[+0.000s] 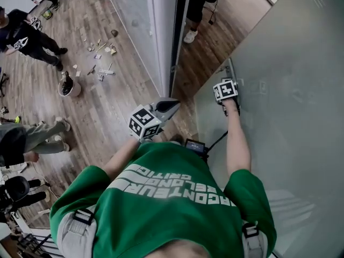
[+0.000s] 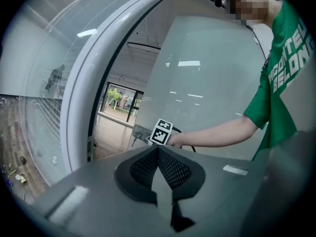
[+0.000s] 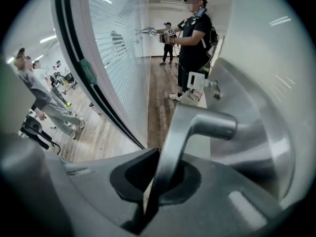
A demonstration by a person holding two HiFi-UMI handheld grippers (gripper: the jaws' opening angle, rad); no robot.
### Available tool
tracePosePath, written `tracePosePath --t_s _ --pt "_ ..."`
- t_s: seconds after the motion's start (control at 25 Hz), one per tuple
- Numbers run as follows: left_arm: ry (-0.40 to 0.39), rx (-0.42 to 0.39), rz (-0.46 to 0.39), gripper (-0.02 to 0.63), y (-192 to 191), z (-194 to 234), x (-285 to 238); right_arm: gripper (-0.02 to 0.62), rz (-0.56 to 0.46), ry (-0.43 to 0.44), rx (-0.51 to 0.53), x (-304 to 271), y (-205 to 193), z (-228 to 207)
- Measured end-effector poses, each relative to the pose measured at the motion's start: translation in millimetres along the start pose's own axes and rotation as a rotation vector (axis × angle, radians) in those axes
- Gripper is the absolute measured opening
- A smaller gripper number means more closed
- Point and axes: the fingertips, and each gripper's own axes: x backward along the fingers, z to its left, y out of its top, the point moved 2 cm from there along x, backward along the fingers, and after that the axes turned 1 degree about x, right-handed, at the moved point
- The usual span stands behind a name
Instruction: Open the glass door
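The frosted glass door (image 1: 290,79) fills the right of the head view, swung a little away from its white frame (image 1: 161,36). My right gripper (image 3: 157,154) is shut on the door's metal lever handle (image 3: 197,127), which runs up from between the jaws. In the head view that gripper (image 1: 231,74) sits at the door's near edge. In the left gripper view the door (image 2: 207,83) and the right gripper's marker cube (image 2: 162,131) show ahead. My left gripper (image 2: 158,149) is shut on nothing and hangs in front of the gap (image 1: 173,105).
Fixed glass panels (image 1: 129,20) stand left of the frame. Another person (image 3: 192,38) with grippers stands beyond the doorway. Several people (image 1: 27,36) are on the wood floor at left, near a bucket (image 1: 69,86) and scattered small debris (image 1: 102,58).
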Motion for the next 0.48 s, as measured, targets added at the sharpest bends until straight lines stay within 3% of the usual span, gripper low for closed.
tracePosePath --t_s 0.48 --pt "-0.065 -0.019 0.005 0.017 5.9 -31.8 -48.2 -0.008 0.011 -0.066 -0.117 13.8 -5.7 -67.1"
